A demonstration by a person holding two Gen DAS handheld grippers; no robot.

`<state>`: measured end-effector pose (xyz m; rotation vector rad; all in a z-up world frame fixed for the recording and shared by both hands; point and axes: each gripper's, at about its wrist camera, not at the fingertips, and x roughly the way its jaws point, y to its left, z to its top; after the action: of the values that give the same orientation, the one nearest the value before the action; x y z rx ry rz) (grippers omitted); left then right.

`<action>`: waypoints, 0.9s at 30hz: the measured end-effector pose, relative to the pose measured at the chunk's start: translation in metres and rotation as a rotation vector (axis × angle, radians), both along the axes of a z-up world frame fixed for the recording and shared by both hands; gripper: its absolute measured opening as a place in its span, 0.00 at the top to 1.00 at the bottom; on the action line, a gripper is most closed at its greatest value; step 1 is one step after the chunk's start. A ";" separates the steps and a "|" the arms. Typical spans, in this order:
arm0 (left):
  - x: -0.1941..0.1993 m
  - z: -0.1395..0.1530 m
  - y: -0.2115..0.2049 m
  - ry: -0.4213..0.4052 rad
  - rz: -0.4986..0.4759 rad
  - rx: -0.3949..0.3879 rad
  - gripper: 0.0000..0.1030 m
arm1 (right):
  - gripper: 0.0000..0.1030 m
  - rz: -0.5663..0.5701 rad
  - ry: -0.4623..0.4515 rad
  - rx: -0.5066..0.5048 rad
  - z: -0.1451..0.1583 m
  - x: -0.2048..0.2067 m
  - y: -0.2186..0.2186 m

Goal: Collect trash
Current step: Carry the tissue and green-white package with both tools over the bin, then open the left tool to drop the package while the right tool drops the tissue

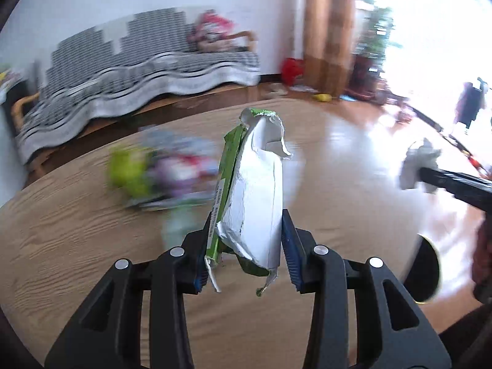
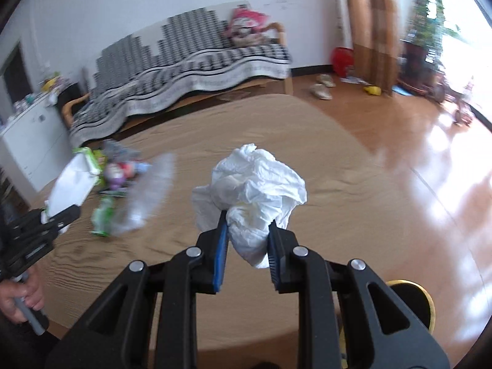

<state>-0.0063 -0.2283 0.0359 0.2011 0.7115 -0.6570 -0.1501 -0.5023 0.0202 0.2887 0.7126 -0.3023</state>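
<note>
My left gripper (image 1: 247,240) clamps a torn carton (image 1: 255,196), my right gripper (image 2: 247,240) a crumpled tissue (image 2: 250,190) (both lifted); wrappers (image 1: 160,175) at ten o'clock remain on the table (image 1: 77,246).

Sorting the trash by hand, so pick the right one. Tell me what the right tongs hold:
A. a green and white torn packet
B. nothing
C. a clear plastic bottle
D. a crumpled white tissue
D: in the right wrist view the right tongs are clamped on a crumpled white tissue lifted above the table; the torn green and white packet sits in the left tongs.
</note>
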 end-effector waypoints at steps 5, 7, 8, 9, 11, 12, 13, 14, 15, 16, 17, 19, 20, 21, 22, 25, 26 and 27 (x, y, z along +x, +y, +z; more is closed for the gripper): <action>-0.055 -0.003 -0.086 0.009 -0.194 -0.035 0.61 | 0.78 -0.159 0.034 -0.006 -0.018 -0.066 -0.068; -0.079 -0.009 -0.122 0.026 -0.283 -0.039 0.61 | 0.78 -0.214 0.043 0.011 -0.025 -0.091 -0.090; -0.090 -0.014 -0.137 0.037 -0.321 -0.039 0.61 | 0.78 -0.246 0.050 0.015 -0.029 -0.102 -0.101; -0.105 -0.019 -0.156 0.051 -0.370 -0.038 0.61 | 0.78 -0.286 0.058 0.024 -0.034 -0.118 -0.115; -0.126 -0.028 -0.184 0.068 -0.443 -0.033 0.61 | 0.78 -0.331 0.067 0.043 -0.042 -0.138 -0.133; -0.140 -0.035 -0.200 0.077 -0.485 -0.027 0.61 | 0.78 -0.353 0.073 0.051 -0.046 -0.148 -0.141; -0.151 -0.041 -0.213 0.087 -0.519 -0.020 0.61 | 0.78 -0.377 0.077 0.061 -0.051 -0.161 -0.150; -0.160 -0.049 -0.226 0.108 -0.547 -0.015 0.61 | 0.78 -0.396 0.082 0.066 -0.054 -0.170 -0.157; -0.165 -0.055 -0.234 0.126 -0.564 -0.011 0.61 | 0.78 -0.407 0.087 0.070 -0.057 -0.177 -0.161; -0.171 -0.063 -0.243 0.145 -0.582 -0.005 0.61 | 0.78 -0.424 0.094 0.076 -0.062 -0.187 -0.167; -0.173 -0.068 -0.249 0.156 -0.593 0.000 0.61 | 0.78 -0.436 0.099 0.083 -0.066 -0.195 -0.171; -0.181 -0.081 -0.265 0.169 -0.619 0.021 0.61 | 0.78 -0.455 0.109 0.092 -0.073 -0.208 -0.179; -0.186 -0.089 -0.273 0.171 -0.633 0.035 0.61 | 0.78 -0.463 0.114 0.097 -0.076 -0.213 -0.180; -0.186 -0.092 -0.278 0.173 -0.639 0.042 0.61 | 0.78 -0.467 0.116 0.103 -0.078 -0.218 -0.182; -0.187 -0.096 -0.283 0.176 -0.648 0.051 0.61 | 0.78 -0.474 0.122 0.110 -0.082 -0.223 -0.185; -0.188 -0.107 -0.297 0.182 -0.669 0.071 0.61 | 0.78 -0.482 0.126 0.118 -0.084 -0.225 -0.187; -0.188 -0.111 -0.301 0.184 -0.679 0.075 0.61 | 0.78 -0.484 0.126 0.117 -0.084 -0.226 -0.187; -0.186 -0.111 -0.302 0.186 -0.684 0.077 0.61 | 0.78 -0.484 0.126 0.118 -0.084 -0.227 -0.186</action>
<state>-0.1926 -0.5307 -0.0753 0.4694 0.8507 -1.3135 -0.3770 -0.6880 -0.0643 0.5595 0.7812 -0.7451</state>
